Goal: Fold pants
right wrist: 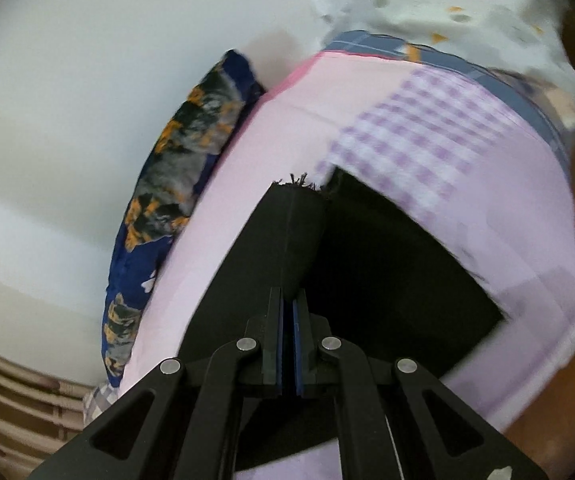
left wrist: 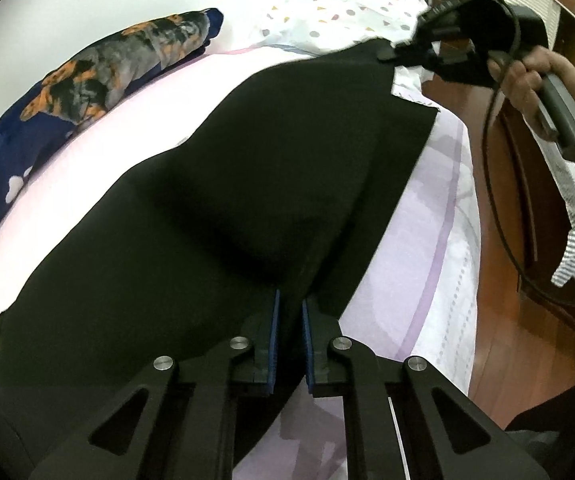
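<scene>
The black pants lie spread on the pink bed, reaching out ahead of both sets of jaws. The left gripper has its jaws squeezed tight on the near edge of the cloth, which runs in between the blue pads. The right gripper has its jaws pinched on the frayed hem end, lifting it a bit above the bed. I think the step is carrying that hem over to fold the pants. To do it well, keep both pinches firm, pull the cloth gently flat, and line the edges up before laying it down. The dark blue pillow sits off to the left of the jaws.
</scene>
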Motion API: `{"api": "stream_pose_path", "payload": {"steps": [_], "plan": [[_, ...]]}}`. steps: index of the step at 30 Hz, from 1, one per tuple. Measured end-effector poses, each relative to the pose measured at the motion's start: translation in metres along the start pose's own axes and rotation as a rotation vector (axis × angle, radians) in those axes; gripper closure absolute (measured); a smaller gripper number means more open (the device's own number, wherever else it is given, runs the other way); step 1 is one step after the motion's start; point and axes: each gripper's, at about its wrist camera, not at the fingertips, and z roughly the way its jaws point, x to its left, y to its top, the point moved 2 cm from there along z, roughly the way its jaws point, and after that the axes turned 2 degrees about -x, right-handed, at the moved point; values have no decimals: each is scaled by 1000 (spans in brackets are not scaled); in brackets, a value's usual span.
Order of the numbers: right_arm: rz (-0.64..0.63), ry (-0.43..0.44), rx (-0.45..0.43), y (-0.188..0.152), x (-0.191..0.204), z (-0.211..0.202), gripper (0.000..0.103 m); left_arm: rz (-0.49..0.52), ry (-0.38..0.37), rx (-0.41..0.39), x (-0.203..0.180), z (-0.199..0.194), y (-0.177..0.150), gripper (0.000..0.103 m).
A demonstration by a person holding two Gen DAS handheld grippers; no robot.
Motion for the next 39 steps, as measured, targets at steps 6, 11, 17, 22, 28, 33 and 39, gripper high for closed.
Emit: {"api": "stream_pose_path", "payload": {"steps": [6, 11, 17, 22, 28, 33, 39], "plan": [[92, -49, 12, -20, -40, 0, 99, 54, 26, 21, -7, 7, -3, 92], [141, -66, 13, -22, -59, 5, 94, 51, 26, 25, -6, 8, -3, 92], [181, -70, -38, 5, -72, 1, 91, 54, 34, 30, -8, 8, -3, 92], [88, -44, -46, 16, -55, -6, 98, 46, 35, 32, -8, 8, -2, 92], [36, -122, -99, 8, -55, -27, 99, 50, 33, 33, -9, 8, -2, 92], [84, -200, -56, -7, -82, -16, 100, 61, 24, 30, -7, 6, -3, 92], [1, -287, -31, -3, -69, -18, 91, 46, 2, 38, -2, 7, -2, 91]]}}
